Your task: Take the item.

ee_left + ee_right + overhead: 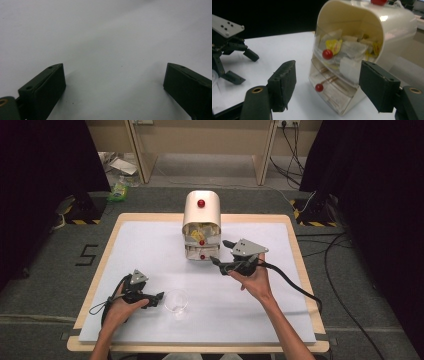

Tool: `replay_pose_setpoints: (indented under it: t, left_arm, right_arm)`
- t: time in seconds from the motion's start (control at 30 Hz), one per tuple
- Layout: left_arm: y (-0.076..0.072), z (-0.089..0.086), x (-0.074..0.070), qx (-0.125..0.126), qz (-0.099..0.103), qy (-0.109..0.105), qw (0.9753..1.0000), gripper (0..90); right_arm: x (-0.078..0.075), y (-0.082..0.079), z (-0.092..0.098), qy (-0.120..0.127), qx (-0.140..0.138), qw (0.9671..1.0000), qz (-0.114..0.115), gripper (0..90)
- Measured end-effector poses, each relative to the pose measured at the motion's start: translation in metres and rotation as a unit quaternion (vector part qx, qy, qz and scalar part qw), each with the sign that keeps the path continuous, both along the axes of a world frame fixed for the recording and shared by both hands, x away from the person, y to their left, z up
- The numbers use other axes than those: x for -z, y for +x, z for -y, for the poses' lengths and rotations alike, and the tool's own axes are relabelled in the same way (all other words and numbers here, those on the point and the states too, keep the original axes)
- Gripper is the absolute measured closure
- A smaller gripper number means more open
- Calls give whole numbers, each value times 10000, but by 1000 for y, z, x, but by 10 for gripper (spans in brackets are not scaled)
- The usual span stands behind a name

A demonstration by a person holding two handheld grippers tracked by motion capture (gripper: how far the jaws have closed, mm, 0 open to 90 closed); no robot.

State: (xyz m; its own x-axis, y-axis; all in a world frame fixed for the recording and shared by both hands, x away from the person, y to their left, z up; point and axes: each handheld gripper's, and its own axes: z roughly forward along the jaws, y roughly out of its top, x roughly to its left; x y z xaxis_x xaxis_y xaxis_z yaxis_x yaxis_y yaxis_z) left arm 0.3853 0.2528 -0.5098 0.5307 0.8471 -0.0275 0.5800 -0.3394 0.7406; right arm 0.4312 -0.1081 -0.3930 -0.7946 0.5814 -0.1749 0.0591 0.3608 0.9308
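Right claw [220, 256], jaws spread wide, just beside the tea-bag dispenser [201, 227]; left claw [159, 298] likewise open, near the clear cup [176, 301].

One cream storage box [201, 206] with two clear-fronted compartments, upper and lower. Three red knobs: one on its top [201, 203], one on the upper door [327, 54], one on the lower drawer [319, 87]. One clear glass cup [176, 301]. Two handheld grippers: left gripper [156, 297], right gripper [220, 254]. Tea bags and packets [347, 50] inside, too jumbled to count. One white table mat [150, 250].
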Motion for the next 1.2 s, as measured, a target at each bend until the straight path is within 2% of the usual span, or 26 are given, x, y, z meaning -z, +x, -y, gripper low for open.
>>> replay_pose_setpoints:
  t: [0.2, 0.23, 0.5, 0.8, 0.9, 1.2]
  left_arm:
    - [0, 0, 0, -3, 1, -6, 10000, 31]
    - [0, 0, 0, -3, 1, -8, 10000, 31]
    - [0, 0, 0, -3, 0, -10, 10000, 31]
    - [0, 0, 0, -4, -1, -9, 10000, 31]
    - [0, 0, 0, -6, 1, -14, 10000, 32]
    - [0, 0, 0, -3, 1, -7, 10000, 31]
  right_arm:
    - [-6, 9, -14, -88, -101, 9999, 93, 327]
    - [-6, 12, -19, -171, -109, 9997, 130, 329]
    - [-9, 30, -32, -231, -57, 9995, 220, 334]
    - [-6, 44, -39, -306, -25, 9994, 147, 336]
    - [-2, 49, -42, -412, -61, 9991, 87, 333]
    - [-3, 45, -42, -471, -154, 9988, 2, 312]
